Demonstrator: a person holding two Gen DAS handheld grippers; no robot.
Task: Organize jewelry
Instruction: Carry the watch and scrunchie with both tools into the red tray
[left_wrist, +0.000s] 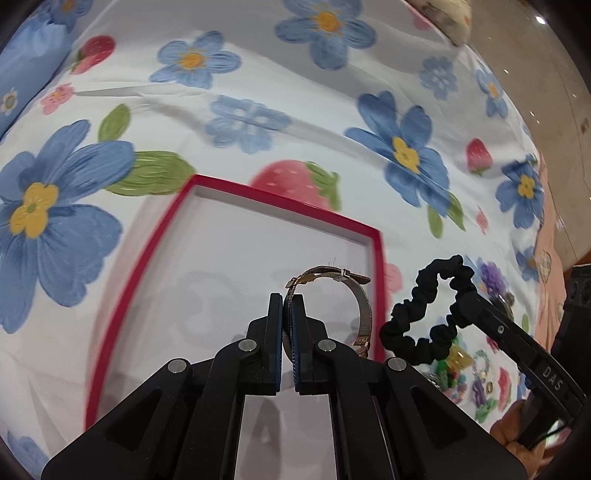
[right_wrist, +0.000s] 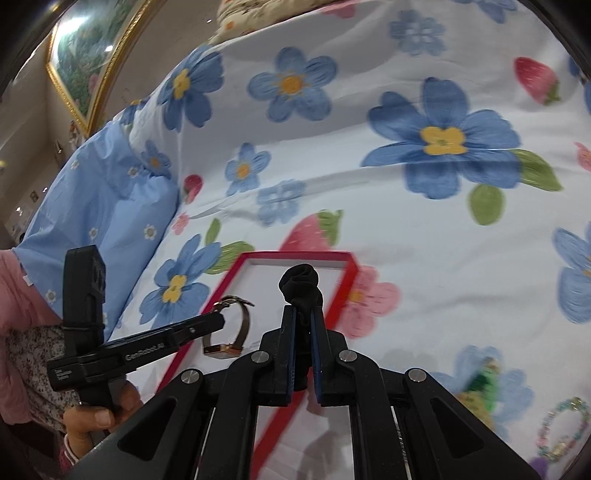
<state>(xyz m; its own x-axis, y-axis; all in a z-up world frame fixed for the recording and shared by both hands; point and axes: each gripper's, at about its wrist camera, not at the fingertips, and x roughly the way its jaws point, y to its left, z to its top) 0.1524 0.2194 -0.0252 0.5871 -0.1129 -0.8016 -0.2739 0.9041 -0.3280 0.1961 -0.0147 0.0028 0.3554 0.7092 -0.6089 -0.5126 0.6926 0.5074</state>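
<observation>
While each tool (left_wrist: 287, 306) (right_wrist: 303, 317) grips jewelry, watch (left_wrist: 354, 295) hangs over red-rimmed tray (left_wrist: 147, 251).

The near end of the red box (left_wrist: 236, 206) lies hidden behind the left gripper (left_wrist: 287, 306). The watch (left_wrist: 332, 291) face is mostly covered by the jaws. Beads and trinkets (left_wrist: 465, 373) at the right are blurred, too small to sort. In the right wrist view the beaded bracelet (right_wrist: 565, 428) is smeared.

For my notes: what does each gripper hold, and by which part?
Left gripper: the watch, by its mesh band. Right gripper: the black scrunchie, pinched at one side of its loop.
</observation>
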